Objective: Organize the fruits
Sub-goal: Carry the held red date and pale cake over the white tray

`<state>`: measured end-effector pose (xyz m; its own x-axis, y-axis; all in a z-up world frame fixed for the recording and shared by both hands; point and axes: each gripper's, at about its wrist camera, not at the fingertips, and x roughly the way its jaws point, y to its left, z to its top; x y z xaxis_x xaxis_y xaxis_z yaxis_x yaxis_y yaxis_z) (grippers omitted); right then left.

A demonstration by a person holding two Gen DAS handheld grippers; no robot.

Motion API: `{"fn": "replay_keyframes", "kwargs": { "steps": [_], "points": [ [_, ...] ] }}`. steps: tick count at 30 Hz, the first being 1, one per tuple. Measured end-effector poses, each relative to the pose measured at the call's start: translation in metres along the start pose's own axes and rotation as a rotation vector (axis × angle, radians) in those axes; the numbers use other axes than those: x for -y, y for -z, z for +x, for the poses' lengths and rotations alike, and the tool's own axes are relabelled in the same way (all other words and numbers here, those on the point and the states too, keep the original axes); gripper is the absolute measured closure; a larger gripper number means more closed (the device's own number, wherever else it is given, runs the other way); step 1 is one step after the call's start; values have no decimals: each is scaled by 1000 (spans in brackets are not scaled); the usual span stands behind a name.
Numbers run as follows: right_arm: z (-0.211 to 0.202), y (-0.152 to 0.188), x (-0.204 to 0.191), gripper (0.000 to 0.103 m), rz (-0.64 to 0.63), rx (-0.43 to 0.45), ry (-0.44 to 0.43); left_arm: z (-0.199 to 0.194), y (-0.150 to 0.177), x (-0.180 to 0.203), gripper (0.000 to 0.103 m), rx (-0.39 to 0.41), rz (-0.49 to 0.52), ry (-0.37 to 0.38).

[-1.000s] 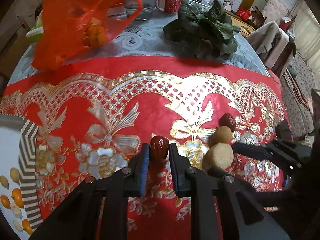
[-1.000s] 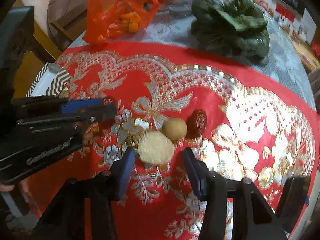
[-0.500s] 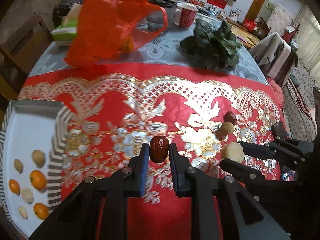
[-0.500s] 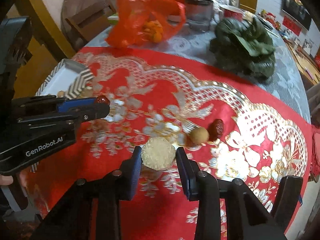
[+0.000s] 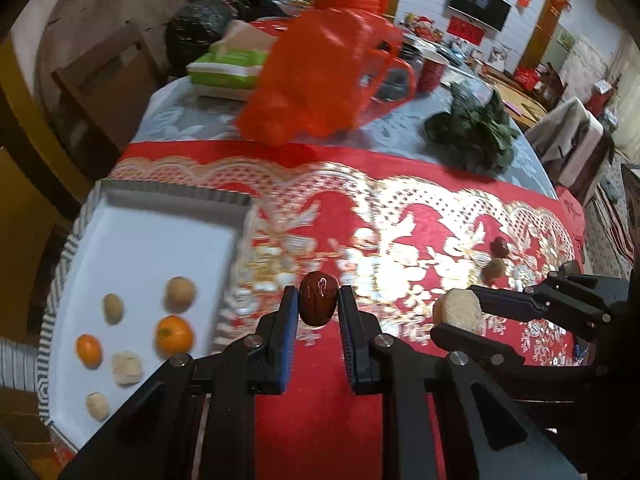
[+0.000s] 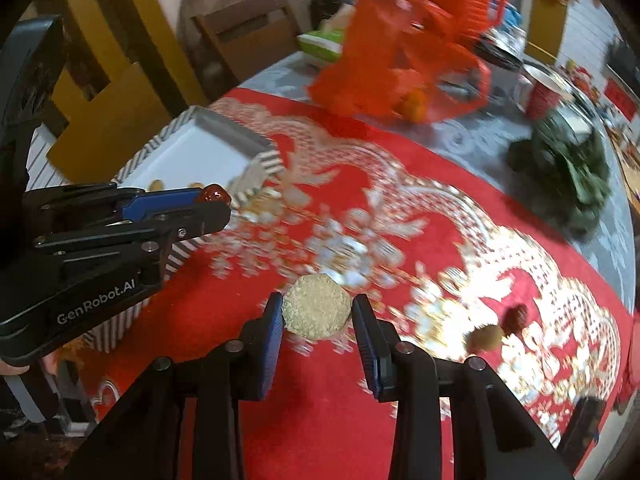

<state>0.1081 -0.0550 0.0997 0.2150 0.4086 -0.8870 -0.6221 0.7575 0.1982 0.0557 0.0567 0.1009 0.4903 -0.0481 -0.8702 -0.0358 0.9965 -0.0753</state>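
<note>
At about nine o'clock on the worktop, the white tray with its striped rim had come well into the left wrist view, where a second earlier only its corner showed; it already held two small oranges, two pale brown round fruits and some pale chunks. Just right of it, the left gripper had its jaws narrow and clamped on a dark red date, as they had been throughout, and both the date and gripper had lifted off the red-and-gold cloth and swung toward the tray. Further right, at about three o'clock in that view, the right gripper now pinched a pale, crumbly round piece; its jaws had just been closing and stood part-way in, pressed on either side of the piece, which a second earlier lay free on the cloth between wide jaws. Both loads thus appeared airborne and headed for the tray, so two more items seemed close to being sorted. At the far right, a small brown fruit and another dark date lay touching on the cloth, not yet collected. Behind, at twelve o'clock, sat an orange bag.
</note>
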Motion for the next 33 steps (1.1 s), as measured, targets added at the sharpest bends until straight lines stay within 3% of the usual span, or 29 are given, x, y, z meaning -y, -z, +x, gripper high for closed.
{"fn": "replay_keyframes", "kwargs": {
  "steps": [20, 33],
  "points": [
    [47, -56, -109, 65, -197, -36, -94, -24, 26, -139, 84, 5, -213, -101],
    [82, -85, -136, 65, -239, -68, -121, -8, 45, -176, 84, -53, -278, -104]
  ]
}}
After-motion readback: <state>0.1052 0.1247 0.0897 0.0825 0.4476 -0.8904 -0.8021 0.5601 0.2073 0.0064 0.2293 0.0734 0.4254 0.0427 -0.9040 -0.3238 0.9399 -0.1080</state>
